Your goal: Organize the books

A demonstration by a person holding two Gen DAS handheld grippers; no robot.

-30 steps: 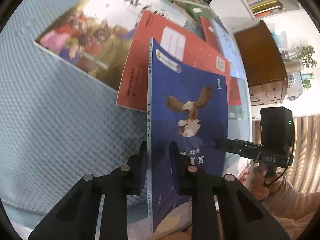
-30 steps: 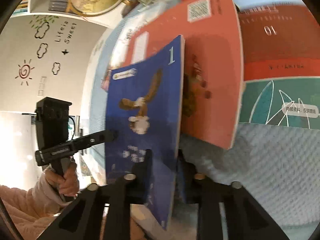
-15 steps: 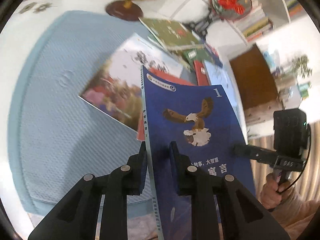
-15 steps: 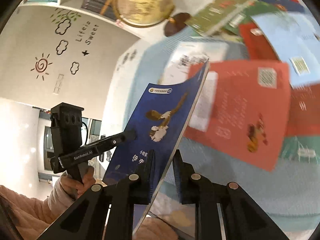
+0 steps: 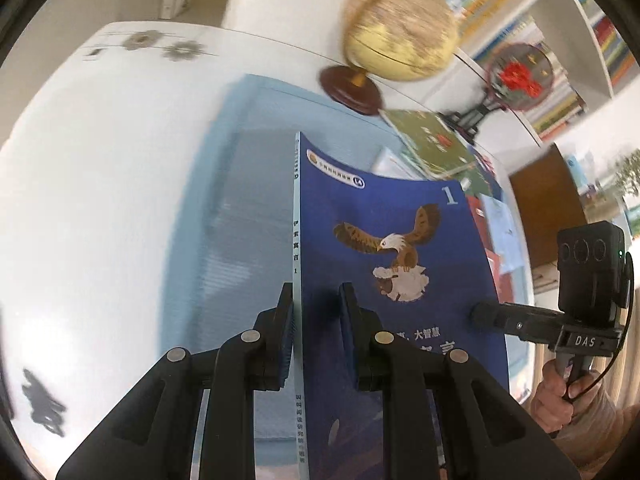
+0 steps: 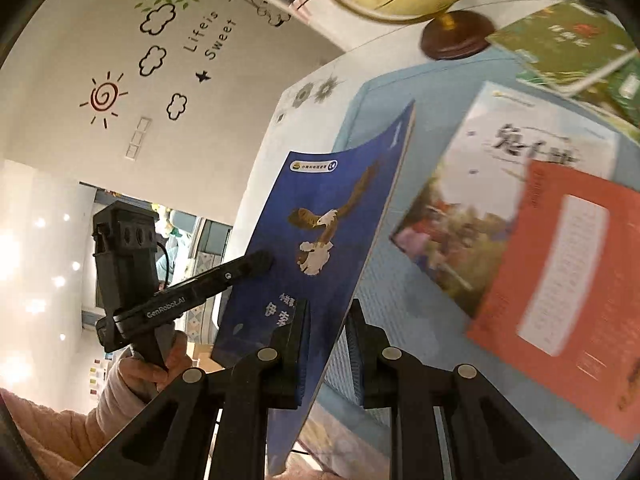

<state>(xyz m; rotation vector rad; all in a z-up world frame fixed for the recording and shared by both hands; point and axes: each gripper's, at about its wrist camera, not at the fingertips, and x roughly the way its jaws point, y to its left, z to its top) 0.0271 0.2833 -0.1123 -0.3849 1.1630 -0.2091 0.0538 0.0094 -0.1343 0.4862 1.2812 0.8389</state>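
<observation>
**Blue eagle book held by both hand-held grippers**

The thin blue paperback w/ eagle cover (image 5: 384,264) was off the worktop, above the light-blue textured mat (image 5: 240,216). Left hand-held gripper (image 5: 316,300) was clamped on its spine edge; right hand-held gripper (image 6: 328,316) pinched the opposite edge. Beyond it lay a red-orange book (image 6: 560,288), a white picture book (image 6: 480,200), a green book (image 6: 568,48) & a yellow globe on a brown base (image 5: 400,36).
</observation>
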